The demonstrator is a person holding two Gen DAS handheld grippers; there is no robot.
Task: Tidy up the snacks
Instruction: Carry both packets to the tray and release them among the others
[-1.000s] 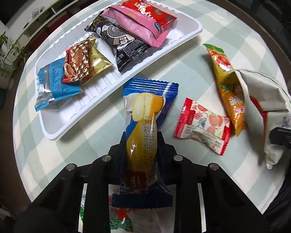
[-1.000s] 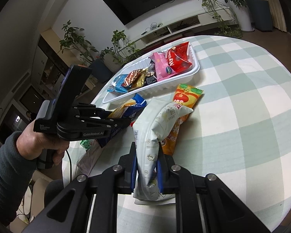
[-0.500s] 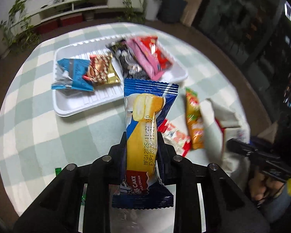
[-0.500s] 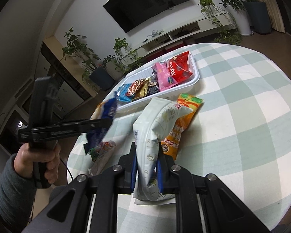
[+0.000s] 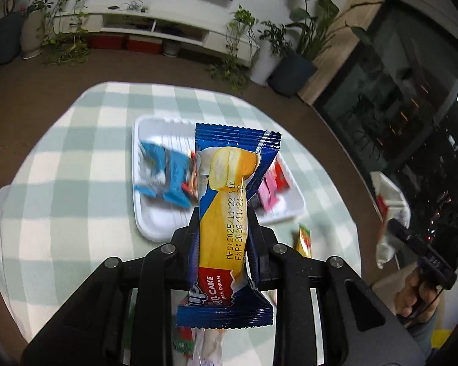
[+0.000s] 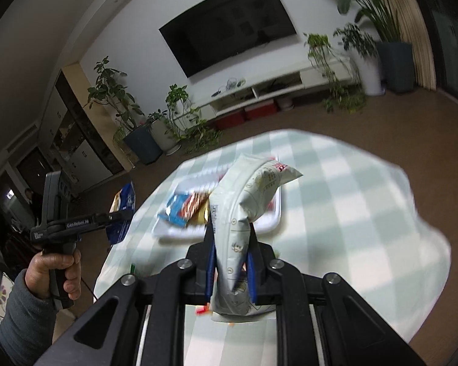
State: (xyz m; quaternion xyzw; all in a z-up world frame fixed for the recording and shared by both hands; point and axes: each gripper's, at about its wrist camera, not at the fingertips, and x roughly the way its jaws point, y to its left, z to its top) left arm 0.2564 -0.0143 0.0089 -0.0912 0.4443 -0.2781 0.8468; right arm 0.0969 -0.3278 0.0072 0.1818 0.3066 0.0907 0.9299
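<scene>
- While my left gripper (image 5: 224, 231) tilts down toward the checked table (image 5: 76, 164), its jaws are clamped on the blue-and-yellow cake packet (image 5: 229, 213), which stands upright between them, clear of the table.
- Beyond that gripper's tips lies the white tray (image 5: 155, 225) with blurred snacks in it: a blue packet (image 5: 165, 180) to the left of the cake packet, pink and red ones to its right.
- An orange packet (image 5: 303, 241) lies on the table just right of my left gripper.
- My right gripper (image 6: 231, 262) is closed on the pale white bag (image 6: 244, 207), whose top bends over to the right, held above the table.
- From the right wrist view, my left hand (image 6: 56, 270), in a grey sleeve, grips its handle upright, far to the left of my right gripper.
- My right hand (image 5: 418, 289) shows at the far right of the left wrist view, wrapped around its handle.
</scene>
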